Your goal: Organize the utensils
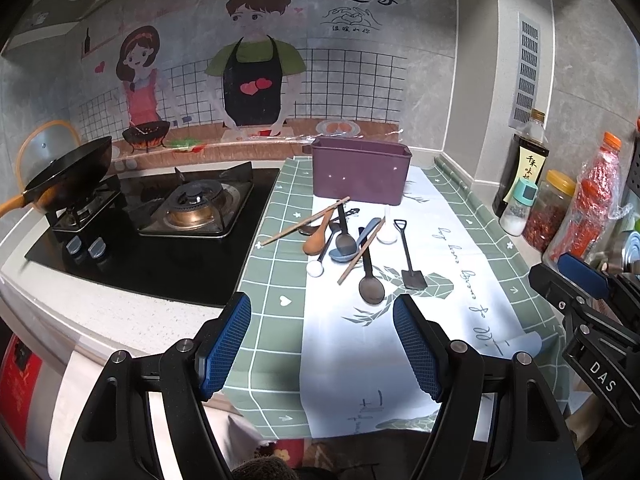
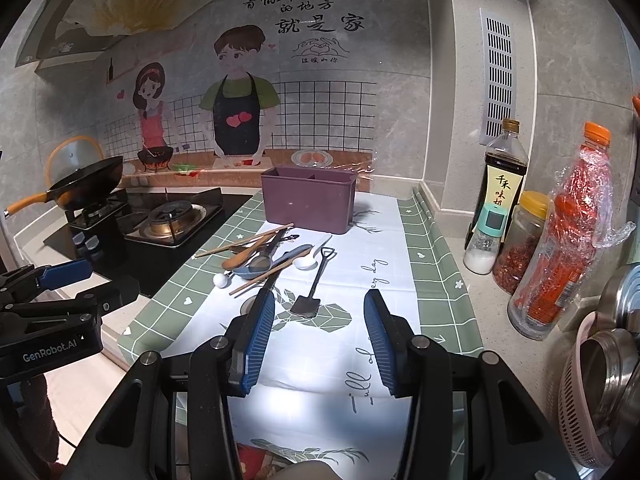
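A purple utensil box (image 1: 360,170) stands at the back of the mat; it also shows in the right wrist view (image 2: 310,200). In front of it lies a pile of utensils: wooden chopsticks (image 1: 304,222), a wooden spoon (image 1: 318,238), a blue spoon (image 1: 352,246), dark spoons (image 1: 370,280), a white spoon (image 1: 316,268) and a black shovel-shaped spoon (image 1: 412,272), also in the right wrist view (image 2: 310,292). My left gripper (image 1: 322,316) is open and empty, short of the pile. My right gripper (image 2: 320,312) is open and empty, just short of the shovel spoon.
A gas stove (image 1: 192,208) with a wok (image 1: 68,172) is at the left. Bottles and jars (image 2: 520,240) line the right wall, with steel bowls in a pink basket (image 2: 600,380) at near right. The counter edge runs along the front.
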Motion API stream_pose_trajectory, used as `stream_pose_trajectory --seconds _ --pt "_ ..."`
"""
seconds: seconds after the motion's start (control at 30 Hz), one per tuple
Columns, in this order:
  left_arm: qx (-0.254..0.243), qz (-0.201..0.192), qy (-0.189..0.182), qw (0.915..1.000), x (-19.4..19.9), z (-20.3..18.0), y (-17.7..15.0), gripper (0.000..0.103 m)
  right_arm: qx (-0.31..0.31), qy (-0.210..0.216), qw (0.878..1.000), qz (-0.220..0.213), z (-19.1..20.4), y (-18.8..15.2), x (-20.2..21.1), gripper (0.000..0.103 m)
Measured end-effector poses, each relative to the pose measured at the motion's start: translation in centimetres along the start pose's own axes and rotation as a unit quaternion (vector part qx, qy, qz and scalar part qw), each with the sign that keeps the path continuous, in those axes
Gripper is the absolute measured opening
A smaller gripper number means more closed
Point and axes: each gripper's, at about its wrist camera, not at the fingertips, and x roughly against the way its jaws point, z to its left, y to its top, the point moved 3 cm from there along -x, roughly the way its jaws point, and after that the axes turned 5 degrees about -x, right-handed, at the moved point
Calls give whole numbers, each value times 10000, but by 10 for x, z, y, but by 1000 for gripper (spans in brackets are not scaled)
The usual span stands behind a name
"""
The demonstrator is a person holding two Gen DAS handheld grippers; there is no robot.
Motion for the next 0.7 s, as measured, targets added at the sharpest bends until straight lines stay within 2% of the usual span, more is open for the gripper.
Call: stream_pose_trajectory --seconds 0.17,0.33,0.43,0.57,0.7 --pt "48 55 -86 9999 -8 6 7 74 30 -71 10000 38 -2 0 -8 44" --pt "217 155 -101 9996 -25 17 12 74 32 -158 9994 309 -6 1 -34 44" --pt "250 216 -126 9994 -37 23 14 76 -59 -37 9981 616 -11 -2 -53 44" --pt "334 196 -230 9990 -51 32 19 77 -83 116 9948 1005 -8 -6 -78 38" --pt "315 509 -270 9978 -77 44 26 77 88 235 9931 1147 6 -4 -96 37"
